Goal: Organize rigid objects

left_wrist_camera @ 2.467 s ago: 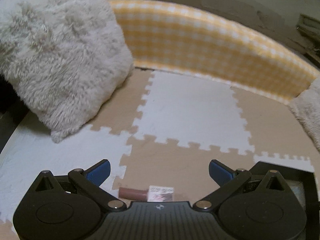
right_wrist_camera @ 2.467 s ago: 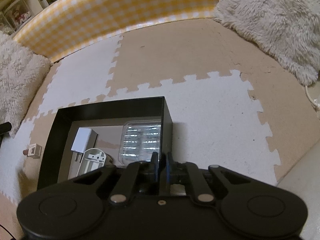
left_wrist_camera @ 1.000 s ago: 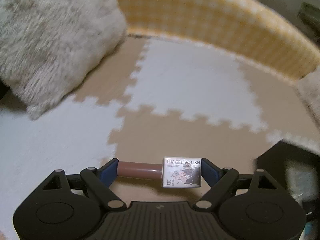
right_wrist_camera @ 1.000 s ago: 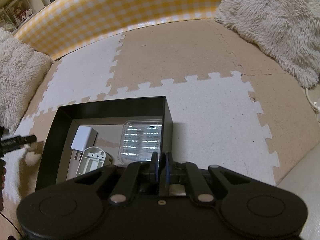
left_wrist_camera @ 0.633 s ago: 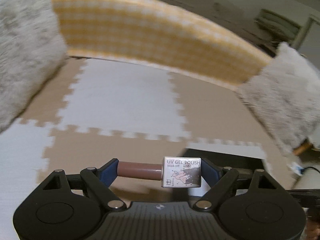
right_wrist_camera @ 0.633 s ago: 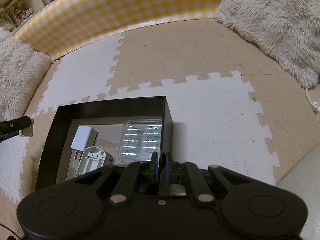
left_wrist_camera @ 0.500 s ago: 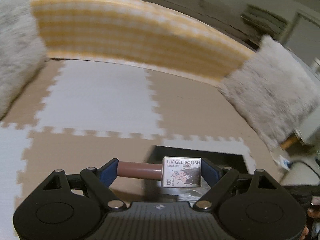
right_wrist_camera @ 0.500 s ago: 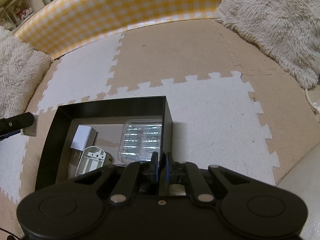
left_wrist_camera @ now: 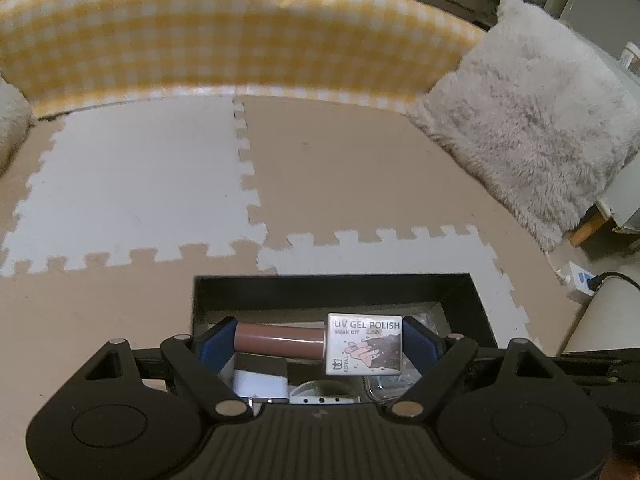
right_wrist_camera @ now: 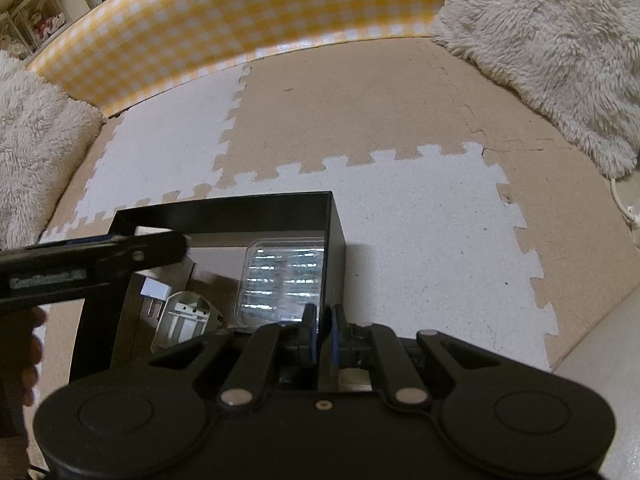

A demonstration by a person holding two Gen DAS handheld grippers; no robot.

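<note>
A gel polish bottle [left_wrist_camera: 362,344], with a brown cap and a white printed label, lies crosswise between the blue pads of my left gripper [left_wrist_camera: 318,340], which is shut on its two ends. It hangs above the open black box [left_wrist_camera: 332,292]. In the right wrist view the left gripper [right_wrist_camera: 176,242] reaches in from the left over the box [right_wrist_camera: 224,216]. My right gripper [right_wrist_camera: 322,332] is shut on the box's right wall near its front corner. Inside lie a white charger plug [right_wrist_camera: 154,290], a clear-white adapter [right_wrist_camera: 184,316] and a clear plastic case [right_wrist_camera: 284,276].
The box stands on beige and white puzzle mats [left_wrist_camera: 352,184]. A yellow checked bumper [left_wrist_camera: 224,32] closes the far side. Fluffy pillows lie at the right [left_wrist_camera: 536,132] and left [right_wrist_camera: 28,132]. A white plug with a black cable [left_wrist_camera: 584,280] sits at the right. A person's hand [right_wrist_camera: 20,344] holds the left gripper.
The left gripper took the bottle off the mat, then swung right with it to above the black box. The right gripper and the box have not moved.
</note>
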